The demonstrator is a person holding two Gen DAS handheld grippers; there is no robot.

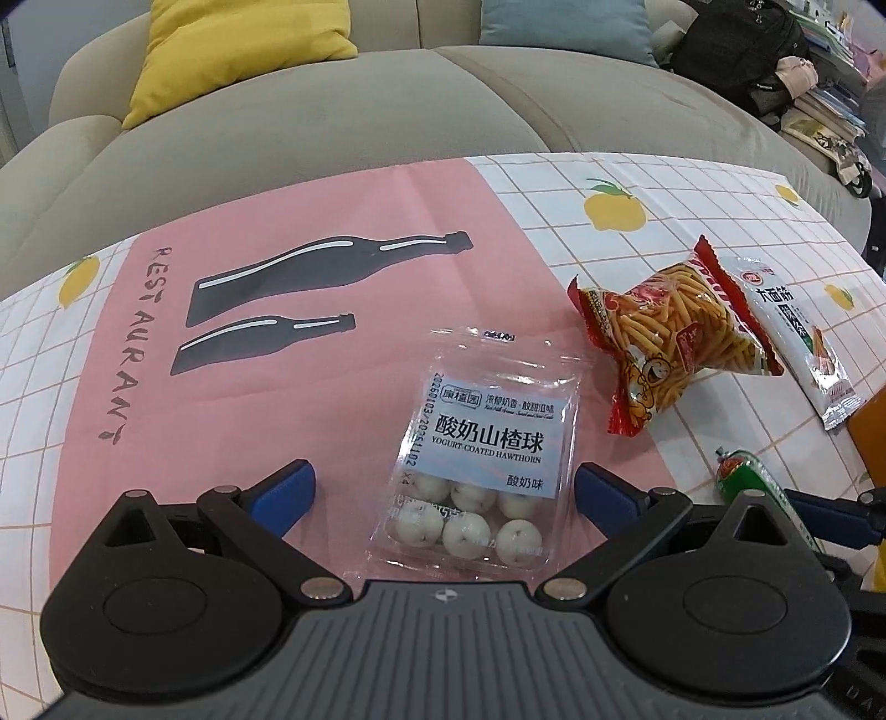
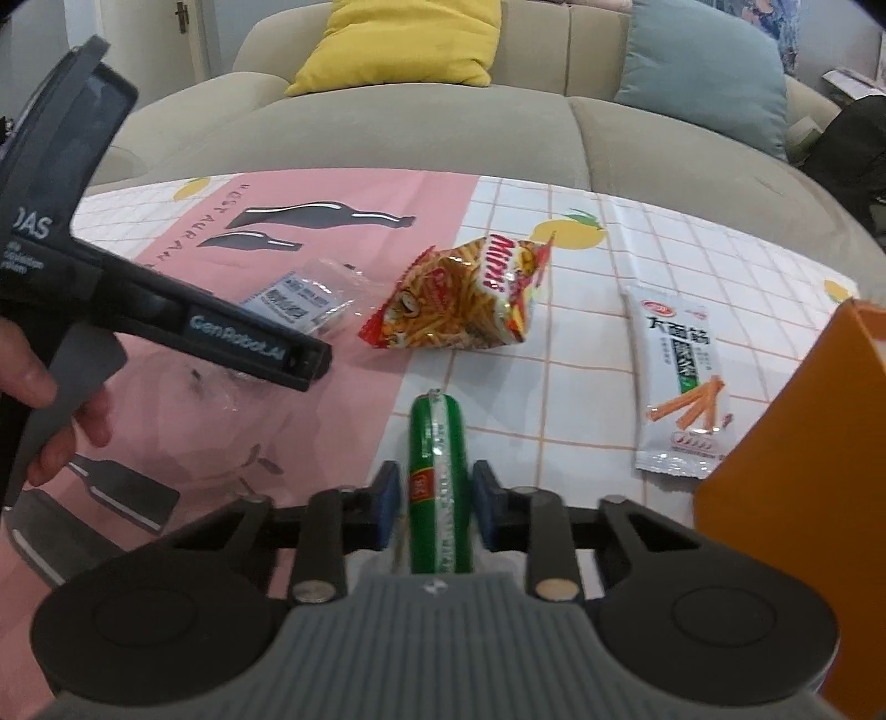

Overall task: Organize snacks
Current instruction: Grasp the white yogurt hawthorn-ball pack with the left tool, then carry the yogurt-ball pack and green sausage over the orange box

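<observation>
so the right claw (image 2: pixel 434 509) is clamped on the green sausage stick (image 2: pixel 438 487), blue pads pressed against both its sides, with the stick pointing away from the camera over the worktop (image 2: pixel 554 387). the left claw (image 1: pixel 443 493) is wide open, its blue fingers (image 1: pixel 285 493) standing either side of the clear bag of yogurt hawthorn balls (image 1: pixel 487 443) without touching it, and the bag lies flat on the pink part of the cloth (image 1: pixel 277 387) near the printed bottles. a bit further out, the red and yellow bag of crunchy sticks (image 2: pixel 470 299) sits on the checked lemon part, puffed up and tilted, and just to its right the long white snack packet (image 2: pixel 681 382) lies flat, the two touching or nearly so in the left view. an orange box (image 2: pixel 803 471) stands at the right edge, close to the white packet; can't really tell if it's open since only one side shows. a hand (image 2: pixel 50 387) holds the left tool's handle in the right camera's view. behind the worktop there's a beige sofa (image 1: pixel 332 111) with a yellow cushion (image 1: pixel 232 50) and a blue-grey cushion (image 2: pixel 703 72).
</observation>
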